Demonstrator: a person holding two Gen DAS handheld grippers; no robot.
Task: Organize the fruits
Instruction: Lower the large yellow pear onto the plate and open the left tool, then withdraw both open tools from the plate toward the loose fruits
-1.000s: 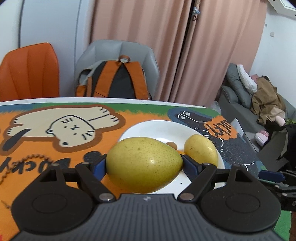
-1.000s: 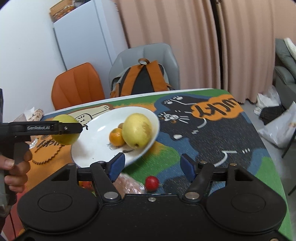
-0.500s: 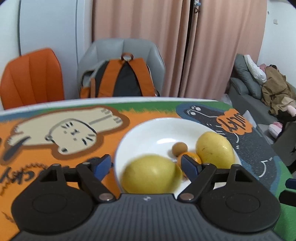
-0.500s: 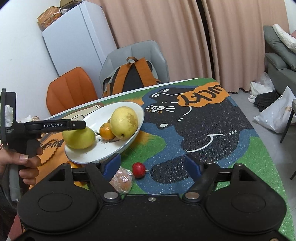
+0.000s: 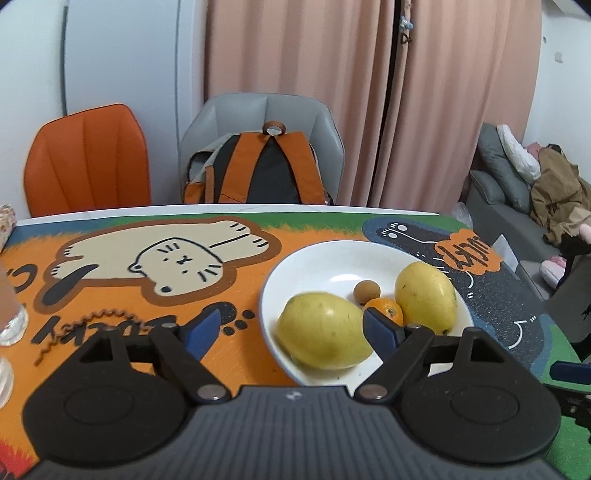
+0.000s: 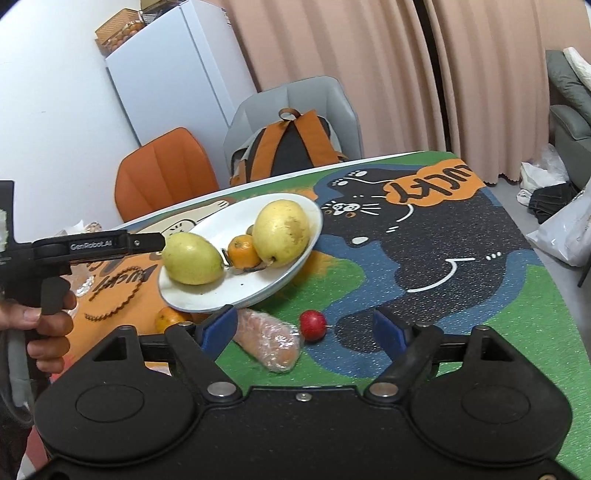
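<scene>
Holding two pears (image 5: 325,345), one orange (image 5: 386,312), the plate (image 5: 314,266); left jaws released, right jaws opening, empty

Home, living-dining room. Table under colourful cartoon-cat mat (image 5: 155,266); white ceramic plate (image 5: 325,258) of fruit on it. Moulded orange chair (image 5: 88,158) and grey padded chair (image 5: 258,114) at far edge, orange-and-black backpack (image 5: 258,170) on grey one. White fridge (image 6: 177,85) by wall, cardboard box (image 6: 118,33) on top. Floor-length pink curtains (image 5: 314,92). Grey sofa (image 5: 495,188) with cushions and brown coat (image 5: 557,199); white plastic bags (image 6: 565,229) on floor.
</scene>
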